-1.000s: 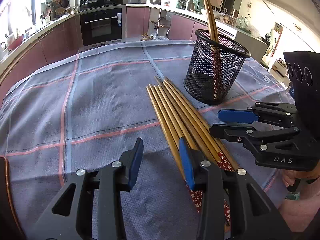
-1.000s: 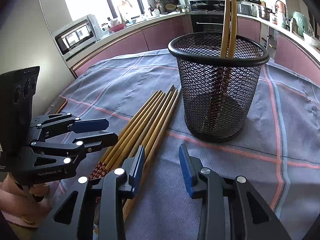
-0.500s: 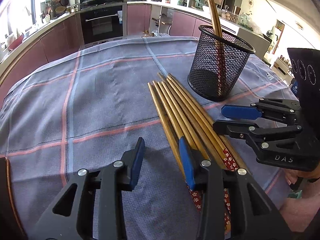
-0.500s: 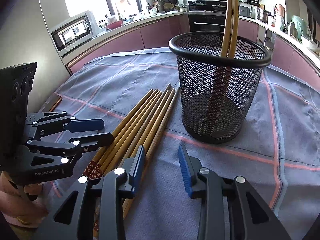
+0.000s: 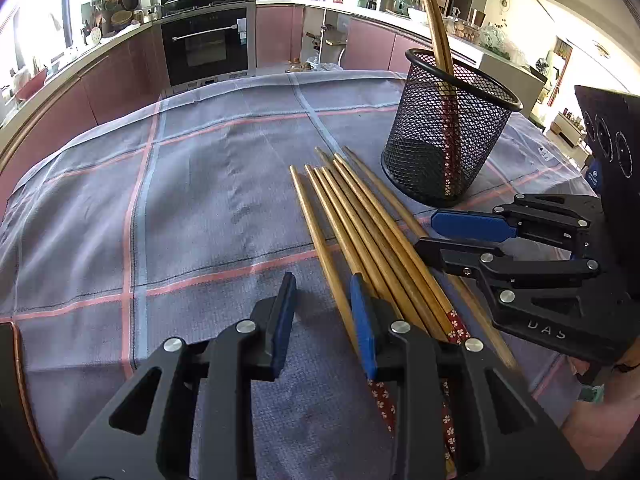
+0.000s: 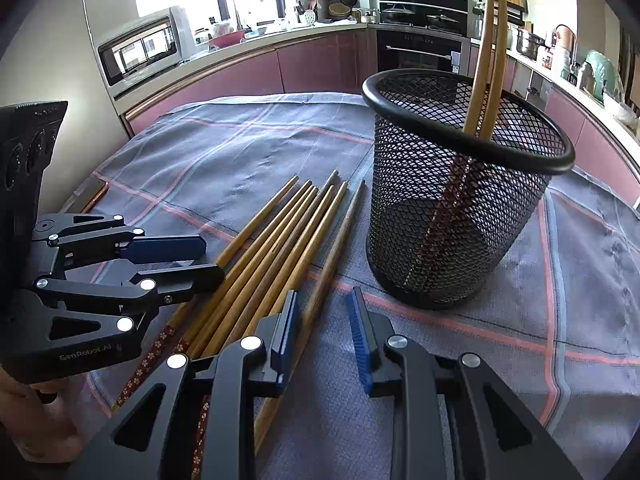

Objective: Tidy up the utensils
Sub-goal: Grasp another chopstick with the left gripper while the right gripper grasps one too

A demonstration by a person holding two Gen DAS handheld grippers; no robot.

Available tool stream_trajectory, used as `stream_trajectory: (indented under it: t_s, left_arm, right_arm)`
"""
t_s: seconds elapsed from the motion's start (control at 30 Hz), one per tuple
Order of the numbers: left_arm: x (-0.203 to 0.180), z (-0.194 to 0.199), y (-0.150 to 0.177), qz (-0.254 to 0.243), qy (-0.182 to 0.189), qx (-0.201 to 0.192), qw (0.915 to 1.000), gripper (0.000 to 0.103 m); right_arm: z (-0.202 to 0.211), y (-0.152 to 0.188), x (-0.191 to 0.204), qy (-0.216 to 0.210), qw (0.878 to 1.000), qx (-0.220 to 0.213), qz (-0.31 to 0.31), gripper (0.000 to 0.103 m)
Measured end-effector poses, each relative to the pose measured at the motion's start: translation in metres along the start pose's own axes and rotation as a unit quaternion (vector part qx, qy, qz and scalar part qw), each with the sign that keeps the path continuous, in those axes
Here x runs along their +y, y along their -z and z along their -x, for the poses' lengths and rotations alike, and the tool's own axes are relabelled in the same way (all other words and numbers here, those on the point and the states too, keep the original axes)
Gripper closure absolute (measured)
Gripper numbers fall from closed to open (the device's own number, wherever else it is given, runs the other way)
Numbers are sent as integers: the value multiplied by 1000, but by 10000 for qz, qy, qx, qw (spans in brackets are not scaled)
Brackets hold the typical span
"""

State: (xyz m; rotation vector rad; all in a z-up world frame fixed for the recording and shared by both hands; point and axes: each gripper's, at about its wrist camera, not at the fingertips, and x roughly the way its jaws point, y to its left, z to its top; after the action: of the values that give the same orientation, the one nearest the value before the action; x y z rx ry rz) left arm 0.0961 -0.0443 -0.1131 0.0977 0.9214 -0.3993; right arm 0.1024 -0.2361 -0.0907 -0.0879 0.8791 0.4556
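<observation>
Chopsticks are what needs tidying, and most of them are not put away yet. The surface has a grey-blue cloth with pink lines on it, and it holds everything. The black mesh cup stands on the cloth, and two chopsticks already stand in it, leaning on the rim. That part looks done. A bunch of loose chopsticks lies flat on the cloth just beside the cup, side by side, thin ends toward the cup. I think all of these must go in the cup, so most of the job is left. The left tongs are over the fat ends of the bunch, on its left edge. Their jaws are apart, with only cloth showing between them, and one jaw is over the outer stick. The right tongs are over the right edge of the bunch, jaws apart, and nothing is gripped. Both tongs have just been closing, so the gaps are smaller than a moment ago. The cup and the sticks lie where they lay before.
</observation>
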Motion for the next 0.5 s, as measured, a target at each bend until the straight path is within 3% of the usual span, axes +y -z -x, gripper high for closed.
stream_trajectory:
  t_s: [0.13, 0.2, 0.5]
  left_arm:
    - [0, -3, -3, 7, -2, 8, 10000, 78]
    - [-1, -4, -4, 17, -12, 5, 10000, 86]
    - [0, -3, -3, 202, 50, -17, 9998, 94]
  right_arm:
    - [-3, -3, -1, 6, 10000, 0, -66, 88]
    - [-4, -3, -5, -96, 9998, -4, -195, 93]
    - [2, -1, -12, -237, 9989, -97, -395, 97]
